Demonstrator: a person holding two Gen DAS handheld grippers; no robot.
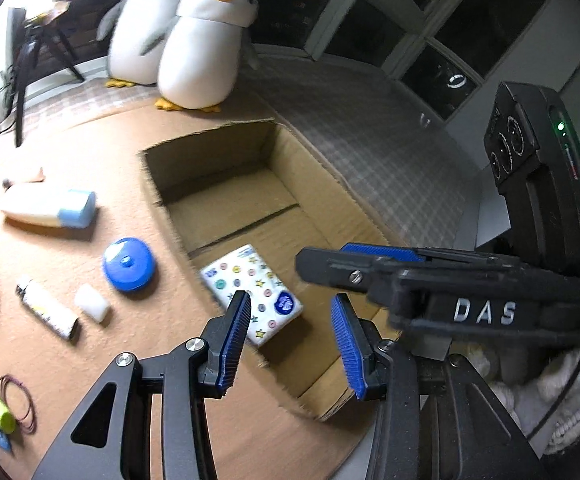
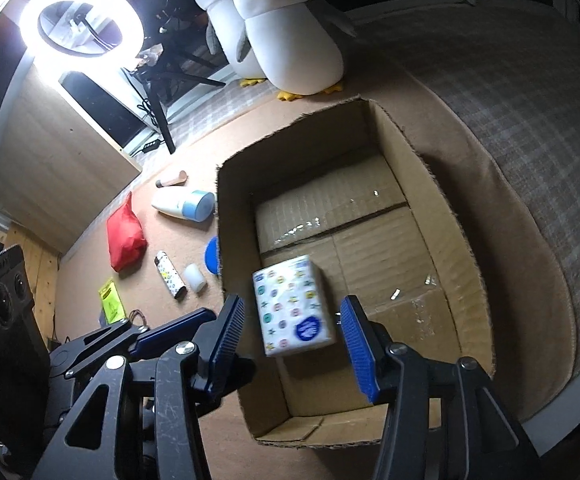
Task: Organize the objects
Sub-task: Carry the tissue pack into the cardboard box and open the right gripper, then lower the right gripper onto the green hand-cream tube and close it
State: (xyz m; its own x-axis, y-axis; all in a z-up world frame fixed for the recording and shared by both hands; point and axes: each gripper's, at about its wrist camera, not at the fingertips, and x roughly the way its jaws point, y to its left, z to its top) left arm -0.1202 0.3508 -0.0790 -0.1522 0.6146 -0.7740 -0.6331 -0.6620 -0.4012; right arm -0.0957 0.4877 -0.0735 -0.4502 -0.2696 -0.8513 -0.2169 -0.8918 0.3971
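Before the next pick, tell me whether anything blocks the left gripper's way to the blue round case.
Nothing visible does. The blue round case lies in the open on the mat beside the cardboard box; the left gripper hovers over the box with its jaws empty.

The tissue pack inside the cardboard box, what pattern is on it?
White tissue pack with small colourful stars and buttons, clearest in the right wrist view.
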